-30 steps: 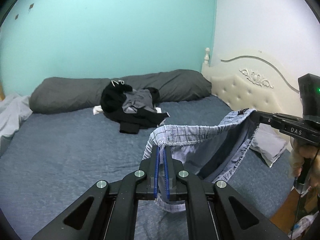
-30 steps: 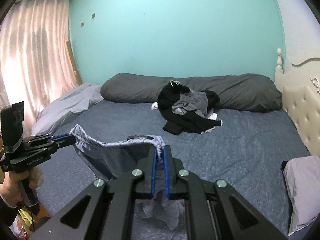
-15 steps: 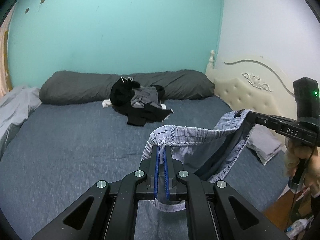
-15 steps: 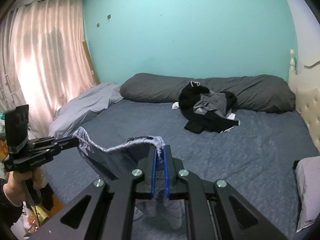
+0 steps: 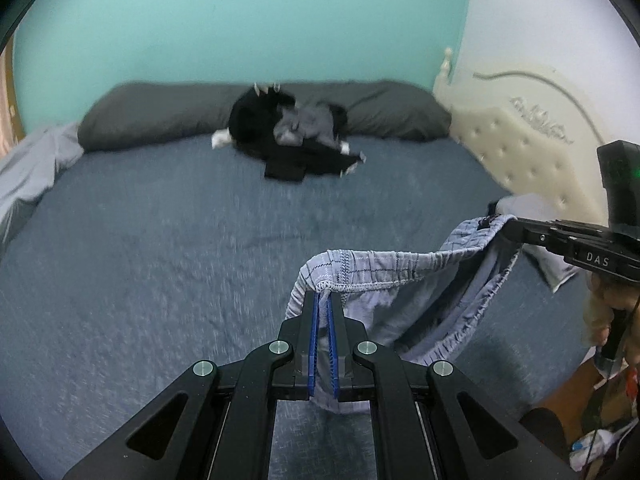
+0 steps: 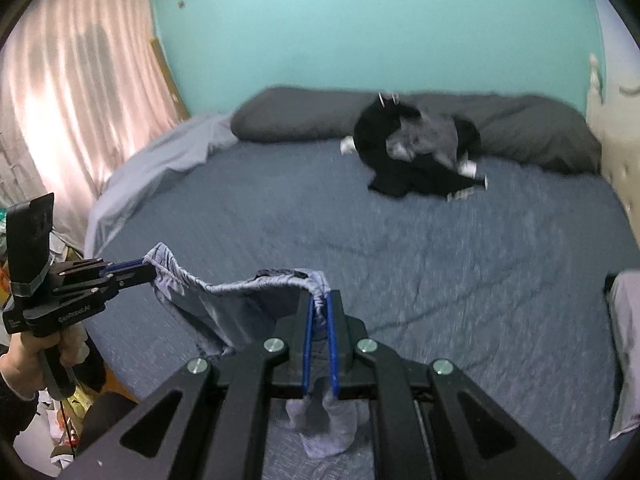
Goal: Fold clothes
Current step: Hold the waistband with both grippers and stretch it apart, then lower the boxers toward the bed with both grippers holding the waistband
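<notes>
Light blue checked shorts (image 5: 400, 276) with an elastic waistband hang stretched between my two grippers above the near edge of the blue bed (image 5: 160, 240). My left gripper (image 5: 323, 294) is shut on one end of the waistband. My right gripper (image 6: 319, 294) is shut on the other end, and it shows at the right of the left wrist view (image 5: 504, 226). From the right wrist view the shorts (image 6: 224, 300) sag down to the left gripper (image 6: 150, 270) at the left. The fabric droops below both sets of jaws.
A pile of black and grey clothes (image 5: 296, 136) lies far back on the bed before a long dark grey bolster (image 5: 160, 116). A cream padded headboard (image 5: 532, 148) stands right, a small grey pillow (image 6: 624, 344) near it. Pink curtains (image 6: 72, 92) and a rumpled grey sheet (image 6: 160, 164) are left.
Both grippers have sunk toward the bed and tipped downward with the shorts still stretched between them. The bed fills more of each view and the picture is blurred by motion.
</notes>
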The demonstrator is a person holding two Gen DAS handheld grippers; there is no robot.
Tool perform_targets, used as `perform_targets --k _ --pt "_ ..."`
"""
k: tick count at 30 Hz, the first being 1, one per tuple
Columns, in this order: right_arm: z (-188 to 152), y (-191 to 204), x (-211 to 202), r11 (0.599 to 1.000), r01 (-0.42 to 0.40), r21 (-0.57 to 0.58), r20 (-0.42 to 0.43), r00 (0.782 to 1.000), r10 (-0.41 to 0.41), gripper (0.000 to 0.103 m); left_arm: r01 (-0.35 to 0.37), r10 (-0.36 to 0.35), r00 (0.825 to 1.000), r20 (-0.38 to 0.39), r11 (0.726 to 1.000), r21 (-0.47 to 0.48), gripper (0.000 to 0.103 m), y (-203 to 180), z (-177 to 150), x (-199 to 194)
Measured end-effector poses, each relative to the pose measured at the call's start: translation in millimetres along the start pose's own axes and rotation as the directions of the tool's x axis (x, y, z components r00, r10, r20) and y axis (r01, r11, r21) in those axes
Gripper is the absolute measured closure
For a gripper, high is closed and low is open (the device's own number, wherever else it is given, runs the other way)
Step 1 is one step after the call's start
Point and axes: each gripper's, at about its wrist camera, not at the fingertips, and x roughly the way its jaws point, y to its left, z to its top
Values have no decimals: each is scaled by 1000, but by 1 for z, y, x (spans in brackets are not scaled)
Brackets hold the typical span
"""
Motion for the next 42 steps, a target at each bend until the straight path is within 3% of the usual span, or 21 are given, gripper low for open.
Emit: perform_targets --k 6,13,25,33,42 --pt "-28 -35 60 998 13 62 -86 996 -8 97 -4 1 996 -91 1000 -24 98 10 -16 67" --pt "-38 -68 116 993 34 116 -147 989 -17 97 -2 -6 990 -138 998 -60 98 16 -20 126" --pt "-43 -102 191 986 79 148 -202 978 -48 97 -7 -14 982 -190 994 -108 97 33 -33 192" --pt "-54 -110 219 984 84 158 -226 973 -47 97 -2 -27 975 -222 992 -129 96 43 -46 211" --pt "-61 -110 220 985 62 159 -223 975 -25 97 -11 1 986 -166 998 -62 72 44 -28 192"
